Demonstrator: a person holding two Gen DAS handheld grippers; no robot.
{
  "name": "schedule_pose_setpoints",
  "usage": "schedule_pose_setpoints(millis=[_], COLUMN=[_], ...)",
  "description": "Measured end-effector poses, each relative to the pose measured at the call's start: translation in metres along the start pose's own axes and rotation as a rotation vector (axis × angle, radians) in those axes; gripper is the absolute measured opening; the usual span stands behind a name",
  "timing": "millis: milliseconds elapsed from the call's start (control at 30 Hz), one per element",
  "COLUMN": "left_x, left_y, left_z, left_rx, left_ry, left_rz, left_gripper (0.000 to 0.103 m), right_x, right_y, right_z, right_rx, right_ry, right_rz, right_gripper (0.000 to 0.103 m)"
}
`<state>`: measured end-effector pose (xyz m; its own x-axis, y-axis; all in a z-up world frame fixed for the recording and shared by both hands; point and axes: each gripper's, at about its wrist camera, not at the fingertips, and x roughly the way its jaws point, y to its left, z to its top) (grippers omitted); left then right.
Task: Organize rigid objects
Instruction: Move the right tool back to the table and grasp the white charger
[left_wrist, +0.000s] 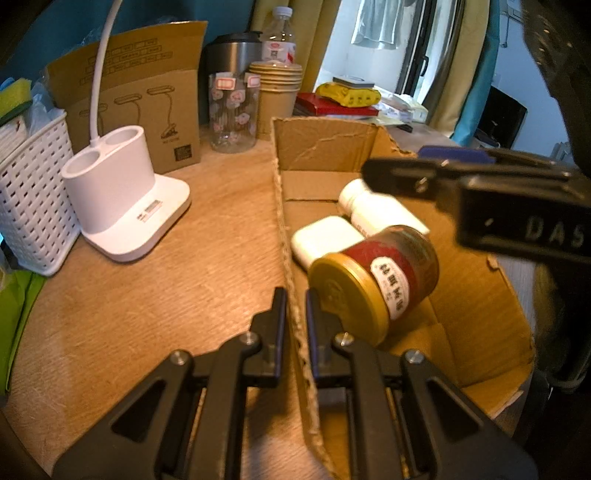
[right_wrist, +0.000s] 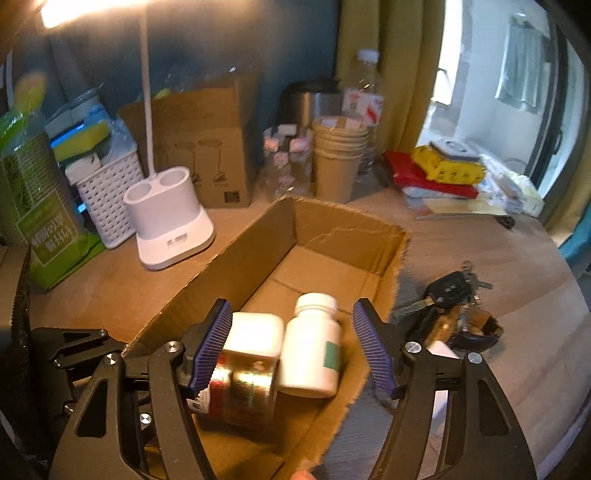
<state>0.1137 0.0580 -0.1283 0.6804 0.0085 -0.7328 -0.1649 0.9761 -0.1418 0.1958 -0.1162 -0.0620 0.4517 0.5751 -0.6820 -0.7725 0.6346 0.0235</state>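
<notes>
Nearest the left wrist camera, the left gripper (left_wrist: 295, 310) has its jaws drawn almost together on the near side wall of the cardboard box (left_wrist: 286, 236), pinching that torn edge and steadying the box on the wooden table (left_wrist: 177, 280). Just beyond, inside the box, lie three things already put away: a jar with a gold lid (left_wrist: 373, 280) on its side, a white case (left_wrist: 325, 240) touching it, and a white pill bottle (left_wrist: 380, 212) behind them, also lying down. The right gripper (right_wrist: 299, 347) hangs over these with its jaws standing wide and nothing between the pads; the jar looks just released, since the left pad (right_wrist: 210, 347) sits close beside it without pressing it. So the packing seems partly done. Outside the box, on the table to its right, a bunch of keys (right_wrist: 450, 291) and some small dark things beside it, too blurred to name, remain loose and are probably next. Farther back stand a white lamp base (left_wrist: 122, 195), a white basket (left_wrist: 33, 206) and paper cups (left_wrist: 277, 92).
</notes>
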Motion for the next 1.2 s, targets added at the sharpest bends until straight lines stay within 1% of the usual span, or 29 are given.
schedule_pose_setpoints(millis=[167, 700, 1033, 1200], left_x=[0.0, 0.0, 0.0, 0.0], left_y=[0.0, 0.0, 0.0, 0.0], left_z=[0.0, 0.0, 0.0, 0.0], left_rx=[0.0, 0.0, 0.001, 0.001], left_ry=[0.0, 0.0, 0.0, 0.0], left_rz=[0.0, 0.0, 0.001, 0.0], left_gripper=[0.011, 0.012, 0.012, 0.012], right_x=[-0.015, -0.054, -0.066, -0.068], right_y=[-0.015, -0.053, -0.078, -0.094], right_z=[0.0, -0.013, -0.023, -0.029], right_rx=[0.047, 0.145, 0.209, 0.248], right_ry=[-0.043, -0.119, -0.135, -0.135], right_rz=[-0.027, -0.108, -0.118, -0.143], right_gripper=[0.071, 0.071, 0.071, 0.071])
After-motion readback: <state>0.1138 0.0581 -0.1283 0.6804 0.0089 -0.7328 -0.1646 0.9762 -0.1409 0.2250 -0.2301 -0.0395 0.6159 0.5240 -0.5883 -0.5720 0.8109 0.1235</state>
